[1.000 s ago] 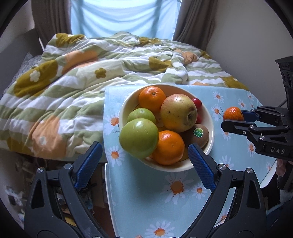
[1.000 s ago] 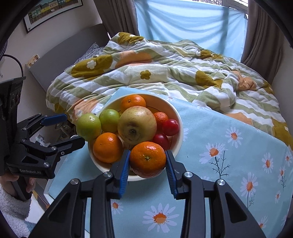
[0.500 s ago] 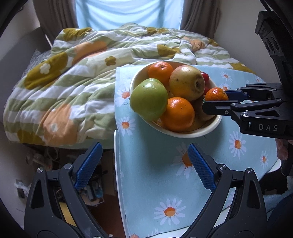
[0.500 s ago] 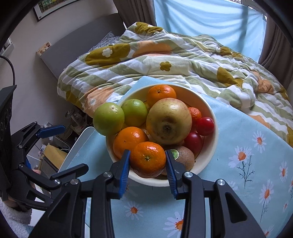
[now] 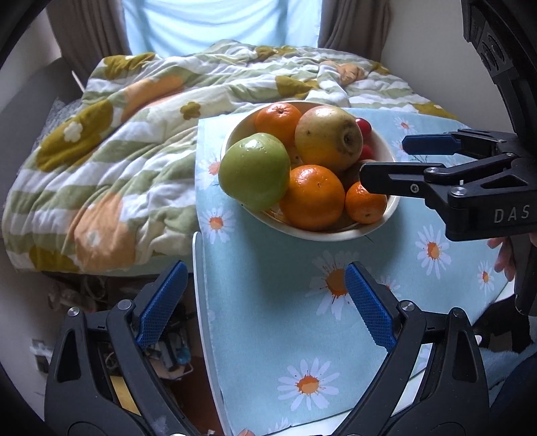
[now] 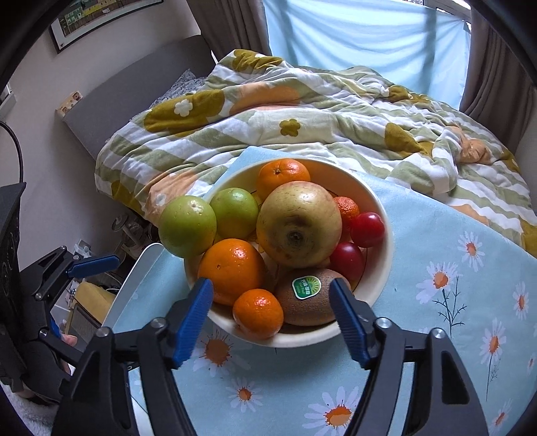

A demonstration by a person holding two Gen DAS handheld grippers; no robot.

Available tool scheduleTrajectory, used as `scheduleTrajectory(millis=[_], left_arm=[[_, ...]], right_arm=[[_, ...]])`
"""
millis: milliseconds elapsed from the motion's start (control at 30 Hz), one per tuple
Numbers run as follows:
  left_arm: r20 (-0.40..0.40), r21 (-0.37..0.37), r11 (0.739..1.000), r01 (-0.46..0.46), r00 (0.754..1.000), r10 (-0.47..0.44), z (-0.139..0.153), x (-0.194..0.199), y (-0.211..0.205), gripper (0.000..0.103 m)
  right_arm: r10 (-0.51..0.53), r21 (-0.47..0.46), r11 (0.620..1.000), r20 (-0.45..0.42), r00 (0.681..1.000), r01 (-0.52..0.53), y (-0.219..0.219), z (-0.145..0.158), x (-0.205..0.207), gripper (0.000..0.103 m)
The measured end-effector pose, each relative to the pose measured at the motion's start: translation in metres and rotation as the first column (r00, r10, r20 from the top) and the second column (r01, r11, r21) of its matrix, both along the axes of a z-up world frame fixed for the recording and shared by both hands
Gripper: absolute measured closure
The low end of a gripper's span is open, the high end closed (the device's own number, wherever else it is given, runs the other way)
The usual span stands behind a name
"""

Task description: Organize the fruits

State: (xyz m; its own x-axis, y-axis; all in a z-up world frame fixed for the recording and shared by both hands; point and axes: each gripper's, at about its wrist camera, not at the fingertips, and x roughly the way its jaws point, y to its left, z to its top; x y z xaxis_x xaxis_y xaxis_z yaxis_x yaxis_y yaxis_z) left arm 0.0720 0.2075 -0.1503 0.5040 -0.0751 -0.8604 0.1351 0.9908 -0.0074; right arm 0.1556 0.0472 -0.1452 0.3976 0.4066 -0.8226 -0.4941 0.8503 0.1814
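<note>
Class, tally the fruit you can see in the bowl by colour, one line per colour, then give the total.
Orange citrus fruits: 4
Green round fruits: 2
Small red fruits: 2
Yellow-brown pear-like fruit: 1
Brown kiwi with a sticker: 1
Total: 10 visible in the bowl; any fruit buried underneath cannot be counted.

Kiwi (image 5: 350,174) mostly hidden in left wrist view, behind near finger of right gripper (image 5: 386,161) and big orange (image 5: 312,198). Red fruits (image 5: 364,125) only slivers past the pear (image 5: 327,137); kind unclear. Sticker text on kiwi (image 6: 306,286) in right wrist view too small to read. Bowl (image 6: 376,208) floor buried under fruit. Small mandarin (image 6: 347,208) half hidden behind pear. Left gripper (image 6: 85,285) body cut by left edge; hand behind it only fingertips. Clutter under table (image 5: 161,352) unreadable. Wall picture (image 6: 100,16) cropped at top.
</note>
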Motion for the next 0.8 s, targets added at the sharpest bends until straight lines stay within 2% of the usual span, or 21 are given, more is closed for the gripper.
scheduleTrajectory(millis=[67,100,367,400,433,500,633,800], left_arm=[[0.007,0.007,1.0,-0.003,1.0,0.003,0.006,0.0,-0.004,0.002],[0.01,0.011,1.0,-0.007,1.0,0.007,0.009,0.0,-0.007,0.002],[0.075,0.019,1.0,-0.007,0.997,0.006,0.06,-0.003,-0.046,0.002],[0.087,0.018,1.0,-0.009,0.996,0.007,0.069,-0.003,-0.052,0.002],[0.098,0.015,1.0,-0.012,0.995,0.01,0.078,-0.004,-0.059,0.002],[0.119,0.0,1.0,-0.015,0.993,0.015,0.095,-0.004,-0.072,0.001],[0.163,-0.055,0.998,-0.039,0.985,0.048,0.125,-0.006,-0.095,0.0],[0.195,-0.1,0.992,-0.081,0.976,0.099,0.147,-0.012,-0.116,0.0]], right_arm=[[-0.008,0.007,1.0,0.017,1.0,0.008,-0.005,0.007,-0.002,0.01],[-0.013,0.01,1.0,0.025,1.0,0.013,-0.008,0.011,-0.004,0.009],[-0.087,0.011,0.996,0.108,0.99,0.087,-0.058,0.065,-0.022,0.008],[-0.105,0.013,0.994,0.119,0.987,0.104,-0.068,0.073,-0.025,0.007],[-0.121,0.019,0.993,0.122,0.985,0.119,-0.078,0.081,-0.028,0.0],[-0.149,0.028,0.989,0.125,0.981,0.146,-0.097,0.095,-0.034,0.0],[-0.233,-0.017,0.971,0.169,0.958,0.239,-0.133,0.117,-0.044,0.0],[-0.35,-0.026,0.934,0.156,0.924,0.358,-0.179,0.13,-0.051,0.0]])
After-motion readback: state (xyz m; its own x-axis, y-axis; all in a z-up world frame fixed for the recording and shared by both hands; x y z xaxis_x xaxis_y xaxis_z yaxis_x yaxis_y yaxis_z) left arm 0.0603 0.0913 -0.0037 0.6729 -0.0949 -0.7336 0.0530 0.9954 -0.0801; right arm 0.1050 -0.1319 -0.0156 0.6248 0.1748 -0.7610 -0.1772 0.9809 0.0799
